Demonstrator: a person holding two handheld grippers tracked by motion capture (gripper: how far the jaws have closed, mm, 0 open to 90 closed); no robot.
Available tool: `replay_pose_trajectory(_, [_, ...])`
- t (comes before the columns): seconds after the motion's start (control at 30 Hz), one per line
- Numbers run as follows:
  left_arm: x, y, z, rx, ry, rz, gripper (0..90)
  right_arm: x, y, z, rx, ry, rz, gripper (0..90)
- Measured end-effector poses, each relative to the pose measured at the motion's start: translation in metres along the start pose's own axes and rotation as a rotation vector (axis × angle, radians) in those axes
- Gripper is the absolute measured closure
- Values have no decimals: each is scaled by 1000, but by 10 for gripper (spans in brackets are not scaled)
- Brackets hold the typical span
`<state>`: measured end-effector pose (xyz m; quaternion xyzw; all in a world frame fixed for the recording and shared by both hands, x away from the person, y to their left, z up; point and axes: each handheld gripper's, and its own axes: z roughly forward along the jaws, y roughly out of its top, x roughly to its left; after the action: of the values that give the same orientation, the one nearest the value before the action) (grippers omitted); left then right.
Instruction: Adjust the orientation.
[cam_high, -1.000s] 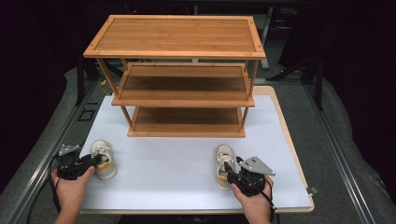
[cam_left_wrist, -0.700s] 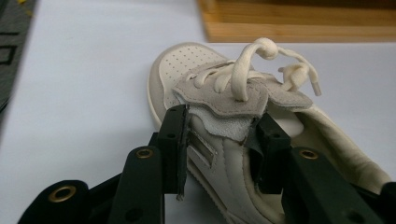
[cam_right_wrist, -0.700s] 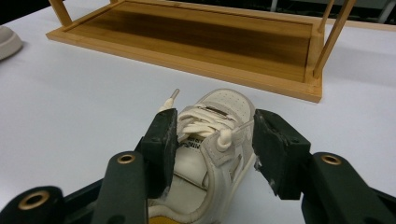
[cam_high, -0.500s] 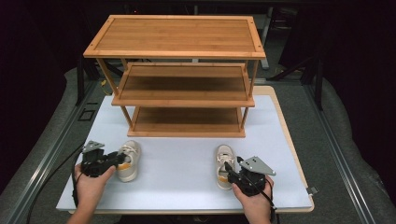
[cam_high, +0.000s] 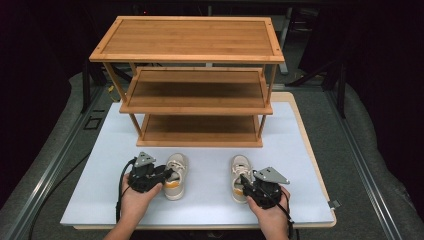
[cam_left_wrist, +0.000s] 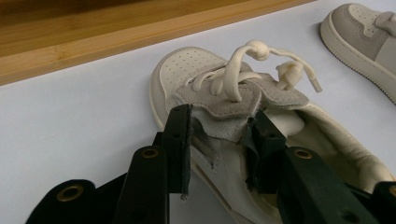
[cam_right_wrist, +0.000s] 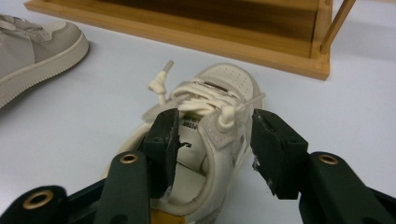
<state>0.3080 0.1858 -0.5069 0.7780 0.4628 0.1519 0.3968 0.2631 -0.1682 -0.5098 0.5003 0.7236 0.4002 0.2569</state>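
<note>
Two small beige shoes lie on the white mat in front of a wooden rack. In the high view my left gripper (cam_high: 167, 175) is at the heel side of the left shoe (cam_high: 177, 176). Seen from the left gripper view, the left gripper (cam_left_wrist: 220, 114) is shut on that left shoe's (cam_left_wrist: 187, 70) grey tongue and upper. My right gripper (cam_high: 245, 182) sits at the heel of the right shoe (cam_high: 240, 170). The right gripper (cam_right_wrist: 215, 119) is open, and its jaws straddle the collar of the right shoe (cam_right_wrist: 224, 79), with a gap at the outer jaw.
A three-tier wooden shoe rack (cam_high: 195, 90) stands at the back of the white mat (cam_high: 100, 190), its shelves bare. Each gripper view also catches the other shoe (cam_left_wrist: 364, 32) (cam_right_wrist: 32, 42) at its edge. Dark floor and metal rails surround the table.
My left gripper has carried the left shoe rightwards from the mat's left edge toward the middle. The right gripper and right shoe stayed in place.
</note>
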Motion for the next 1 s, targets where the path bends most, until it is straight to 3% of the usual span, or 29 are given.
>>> replay_pose_trajectory(0.1, [-6,1,3,-6,-21,-7,650,-4,-3,7,31,2,17,541])
replay_pose_trajectory(0.23, [-17,0,9,-18,-31,0,647,-9,-2,11,53,35,91,611])
replay_pose_trajectory(0.37, [-26,1,14,-29,-36,-1,642,-5,-1,13,43,33,142,633])
replay_pose_trajectory(0.43, [-32,1,17,-35,-47,1,641,4,0,16,38,26,130,635])
replay_pose_trajectory(0.53, [-41,2,21,-35,-32,46,640,19,2,21,35,50,104,636])
replay_pose_trajectory(0.57, [-43,2,22,-39,-38,49,640,25,3,22,39,73,87,635])
replay_pose_trajectory(0.73, [-52,1,27,-55,-65,66,637,43,6,28,31,83,58,636])
replay_pose_trajectory(0.93, [-55,-1,28,-69,-77,53,637,47,4,28,22,80,95,634])
replay_pose_trajectory(1.0, [-54,-2,28,-70,-80,56,637,51,2,28,9,57,102,628])
